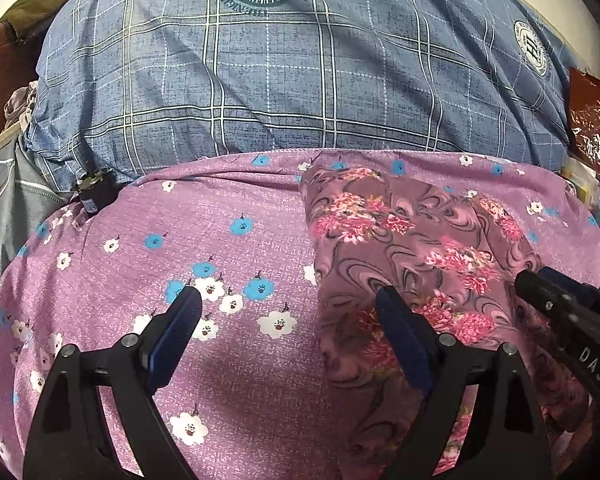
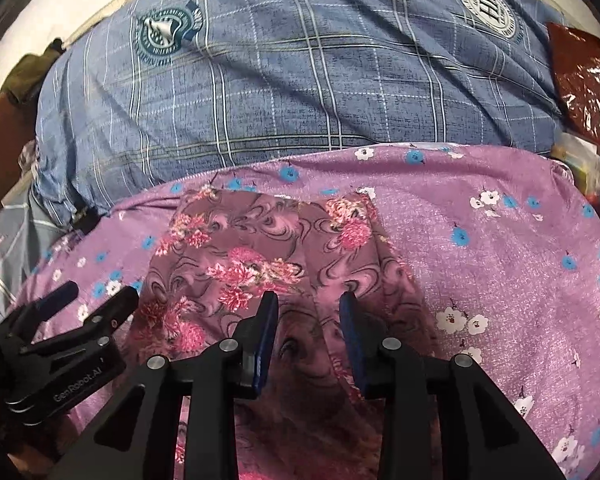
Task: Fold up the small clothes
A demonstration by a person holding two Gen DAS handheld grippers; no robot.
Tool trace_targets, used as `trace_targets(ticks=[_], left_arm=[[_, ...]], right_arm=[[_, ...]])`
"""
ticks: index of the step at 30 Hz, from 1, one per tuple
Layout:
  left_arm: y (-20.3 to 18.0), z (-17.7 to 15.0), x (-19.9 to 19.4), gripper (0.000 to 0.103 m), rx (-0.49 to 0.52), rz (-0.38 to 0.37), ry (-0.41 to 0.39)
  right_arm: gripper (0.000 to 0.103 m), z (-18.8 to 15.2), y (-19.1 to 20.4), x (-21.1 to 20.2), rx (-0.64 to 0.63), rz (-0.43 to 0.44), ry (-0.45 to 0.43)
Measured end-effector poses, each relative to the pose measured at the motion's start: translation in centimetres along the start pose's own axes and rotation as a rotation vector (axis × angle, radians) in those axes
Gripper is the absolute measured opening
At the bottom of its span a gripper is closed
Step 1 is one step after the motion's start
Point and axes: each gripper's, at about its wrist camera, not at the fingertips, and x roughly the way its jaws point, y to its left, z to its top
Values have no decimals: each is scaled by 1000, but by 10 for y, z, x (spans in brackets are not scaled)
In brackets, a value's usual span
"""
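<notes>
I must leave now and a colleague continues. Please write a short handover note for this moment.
Left gripper: open, holding nothing, at the left edge of the floral garment.
Right gripper: open, empty, above the garment's middle.
The garment lies on the purple flowered sheet, in front of the blue plaid pillow.
Done: it looks partly folded, a panel overlapping; I cannot tell more.
Left: finish the folds.

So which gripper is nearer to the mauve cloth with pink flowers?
Right. The right gripper is directly over the mauve cloth with pink flowers, both fingers above it. The left gripper straddles its left edge.
</notes>
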Motion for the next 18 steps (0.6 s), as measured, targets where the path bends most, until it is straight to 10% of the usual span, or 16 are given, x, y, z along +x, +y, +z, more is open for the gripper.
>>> trace_targets(ticks=[18], left_arm=[[-5,-8,15,90,8,-6,76]], right_arm=[[34,-8,10,19,-45,-82,47]])
